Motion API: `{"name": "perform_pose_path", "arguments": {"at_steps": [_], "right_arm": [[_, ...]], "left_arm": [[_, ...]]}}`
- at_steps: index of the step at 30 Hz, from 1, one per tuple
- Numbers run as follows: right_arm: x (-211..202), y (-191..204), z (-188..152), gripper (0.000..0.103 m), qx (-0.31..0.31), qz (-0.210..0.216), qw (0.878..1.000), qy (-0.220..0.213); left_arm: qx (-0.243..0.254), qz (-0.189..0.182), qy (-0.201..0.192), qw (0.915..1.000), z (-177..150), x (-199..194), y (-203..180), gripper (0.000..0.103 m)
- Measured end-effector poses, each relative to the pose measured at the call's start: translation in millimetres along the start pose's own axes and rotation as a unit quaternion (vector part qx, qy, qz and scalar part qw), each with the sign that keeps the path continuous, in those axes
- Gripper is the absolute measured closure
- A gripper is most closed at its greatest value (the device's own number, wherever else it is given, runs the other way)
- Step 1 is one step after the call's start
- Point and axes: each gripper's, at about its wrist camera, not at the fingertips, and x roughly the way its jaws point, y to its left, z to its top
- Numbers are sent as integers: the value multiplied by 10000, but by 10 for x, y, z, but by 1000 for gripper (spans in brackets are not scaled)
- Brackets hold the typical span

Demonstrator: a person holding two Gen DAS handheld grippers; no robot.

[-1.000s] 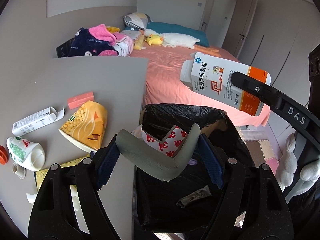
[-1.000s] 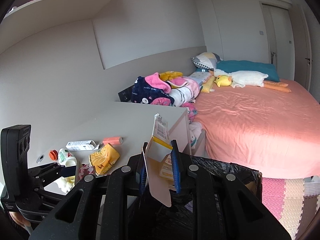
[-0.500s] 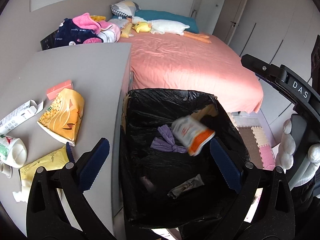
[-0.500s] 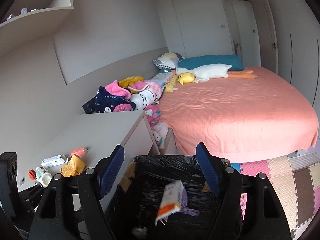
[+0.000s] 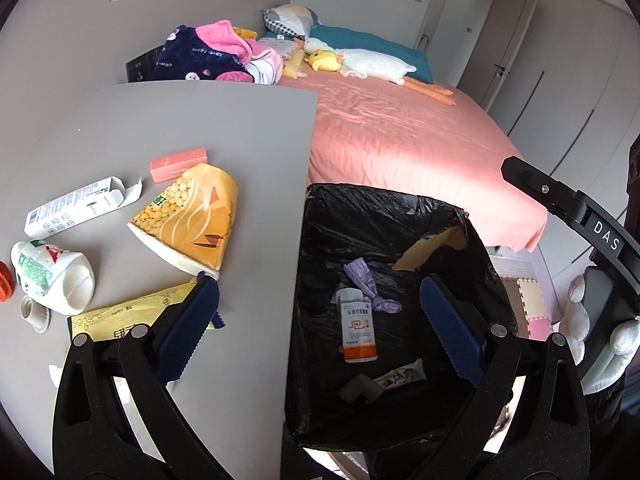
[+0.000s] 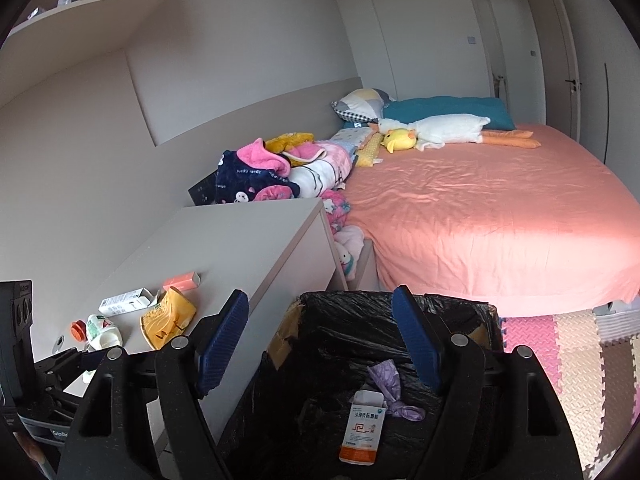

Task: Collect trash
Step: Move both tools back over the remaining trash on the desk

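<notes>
Between the blue pads of the left gripper (image 5: 318,332), whose jaws have just been opening and now stand wide with nothing in them, lies the black-lined bin (image 5: 476,240), and the right gripper (image 6: 320,340), its jaws likewise just opened and empty, hangs over the same bin from the other side. Down in the bin rest a white-and-orange medicine box (image 5: 359,330), a grey foam corner piece (image 5: 360,389), a purple scrap (image 5: 370,284) and a crumpled wrapper (image 5: 402,376). What remains to collect sits on the grey worktop (image 5: 200,128) just left of the bin. Nearest the left gripper is a flat yellow packet (image 5: 120,316), thin and limp by the look of it; it would likely fold, so an edge lifted off the worktop seems the best hold. Beyond it lies a squashed yellow paper cup (image 5: 192,216) on its side, light and crushable, probably easiest to pinch across its flattened wall. A long white carton (image 5: 76,206) with an open flap and a small pink box (image 5: 179,164) look light and fairly stiff, good for a grip across their narrow sides. At the far left, a white plastic bottle (image 5: 54,276) lies tipped over beside an orange cap (image 5: 6,286) and a small white cap (image 5: 34,314); the bottle looks smooth and may roll, so a hold across its body seems safest.
</notes>
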Motion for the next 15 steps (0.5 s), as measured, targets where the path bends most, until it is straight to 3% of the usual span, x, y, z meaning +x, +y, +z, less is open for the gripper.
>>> {"name": "perform_pose_path", "arguments": {"at_steps": [15], "right_arm": [[389,579,-178,26,-228,756,9955,526]], "left_arm": [[-453,515,-114,9976,-156,-251,614,6]]}}
